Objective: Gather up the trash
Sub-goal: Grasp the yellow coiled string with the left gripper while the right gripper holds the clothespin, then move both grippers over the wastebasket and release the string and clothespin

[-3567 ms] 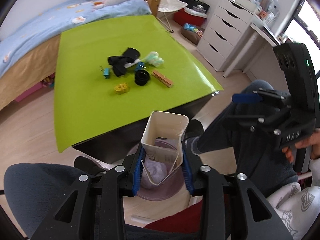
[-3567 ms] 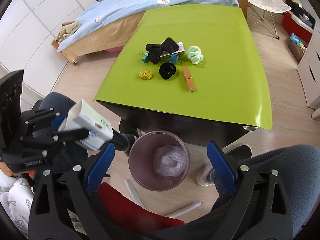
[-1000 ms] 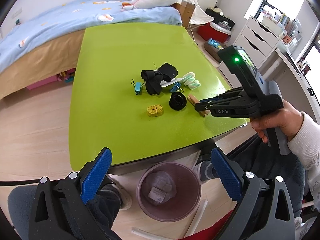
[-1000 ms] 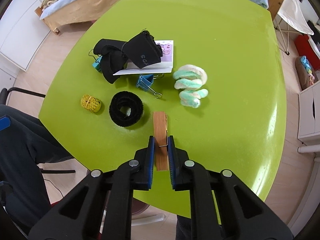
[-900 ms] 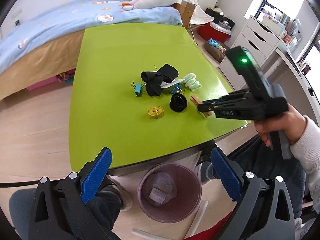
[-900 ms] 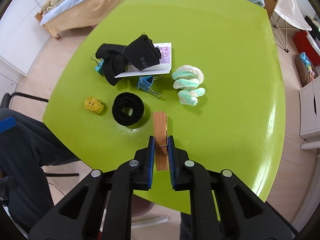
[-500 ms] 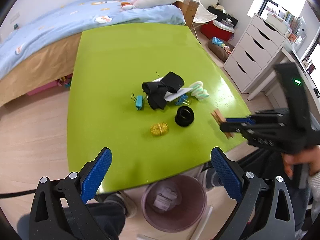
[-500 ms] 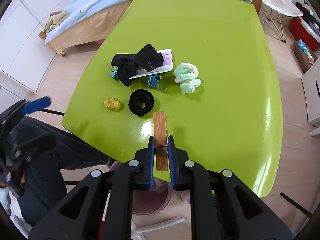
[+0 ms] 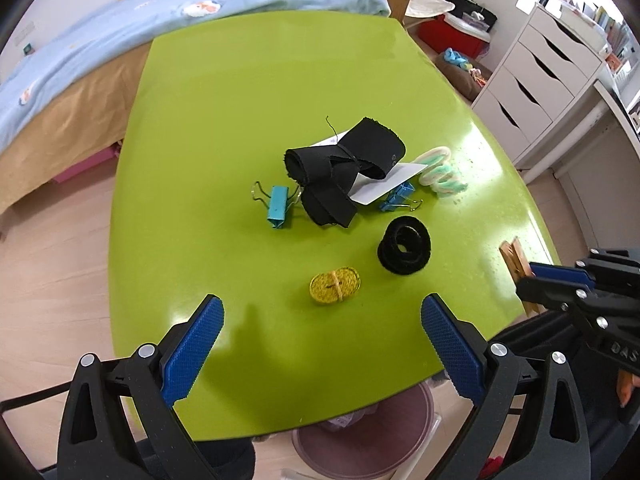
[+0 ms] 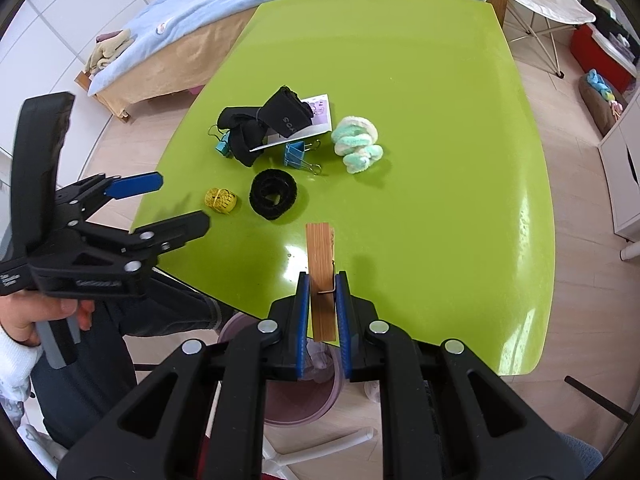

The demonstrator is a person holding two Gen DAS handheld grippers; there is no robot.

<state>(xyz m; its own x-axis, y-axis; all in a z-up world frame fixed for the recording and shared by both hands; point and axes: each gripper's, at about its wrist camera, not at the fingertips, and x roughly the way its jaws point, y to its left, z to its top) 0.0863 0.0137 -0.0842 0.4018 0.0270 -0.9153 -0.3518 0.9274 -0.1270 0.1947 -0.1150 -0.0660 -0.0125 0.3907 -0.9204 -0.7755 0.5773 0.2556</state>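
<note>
Right gripper (image 10: 322,296) clamped on wooden clothespin (image 10: 320,264), long axis along the fingers, bin (image 10: 280,400) directly beneath; left gripper (image 9: 320,344) spread wide, empty, yellow coil (image 9: 335,285) just ahead.

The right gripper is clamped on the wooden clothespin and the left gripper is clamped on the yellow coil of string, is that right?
Not quite. The left gripper is open and holds nothing; the yellow coil of string lies on the green table, as the left wrist view shows. The right gripper does clamp the wooden clothespin.
</note>
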